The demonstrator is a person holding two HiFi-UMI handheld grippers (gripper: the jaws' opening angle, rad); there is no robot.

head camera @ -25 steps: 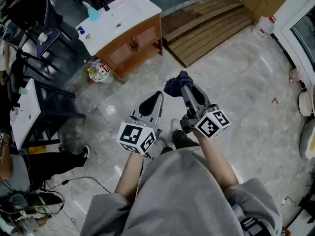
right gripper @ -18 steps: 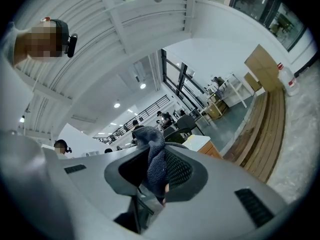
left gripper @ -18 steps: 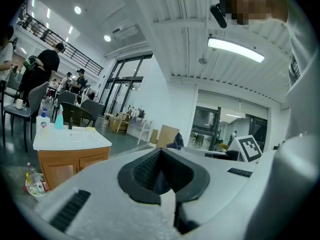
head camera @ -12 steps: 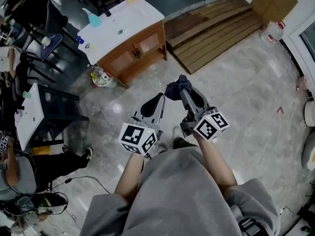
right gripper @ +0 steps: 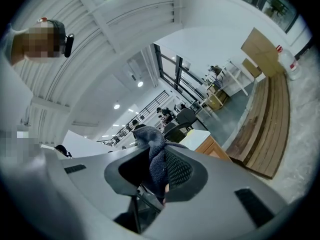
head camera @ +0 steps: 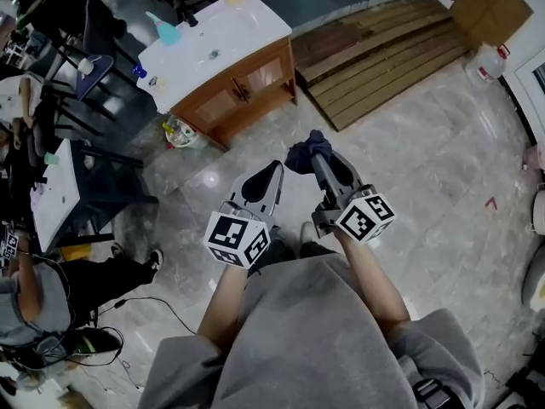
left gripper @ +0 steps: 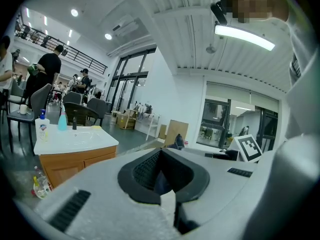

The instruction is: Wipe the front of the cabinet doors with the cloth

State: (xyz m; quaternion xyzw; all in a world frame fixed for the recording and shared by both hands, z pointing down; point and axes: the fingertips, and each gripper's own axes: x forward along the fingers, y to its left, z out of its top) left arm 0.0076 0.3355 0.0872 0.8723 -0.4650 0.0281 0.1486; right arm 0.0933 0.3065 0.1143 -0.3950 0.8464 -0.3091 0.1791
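Note:
A wooden cabinet with a white top [head camera: 213,43] stands on the floor ahead and to the left, its two doors [head camera: 241,92] shut. Both grippers are held low in front of me, well short of it. My right gripper [head camera: 313,156] is shut on a dark blue cloth [head camera: 303,152], which bunches up past the jaws [right gripper: 151,151]. My left gripper [head camera: 272,169] has its jaws together with nothing in them. The cabinet [left gripper: 70,160] lies low at the left of the left gripper view and shows small beyond the cloth [right gripper: 212,146] in the right gripper view.
A blue spray bottle [head camera: 165,31] stands on the cabinet top, and bottles [head camera: 177,130] sit on the floor at its left corner. A wooden platform [head camera: 383,45] lies to its right. Chairs and tables [head camera: 60,169] crowd the left, with a seated person [head camera: 34,301] and a floor cable [head camera: 145,309].
The cabinet has slid slightly right and down in the head view as I step nearer. Both grippers keep the same pose, and the cloth stays in the right one.

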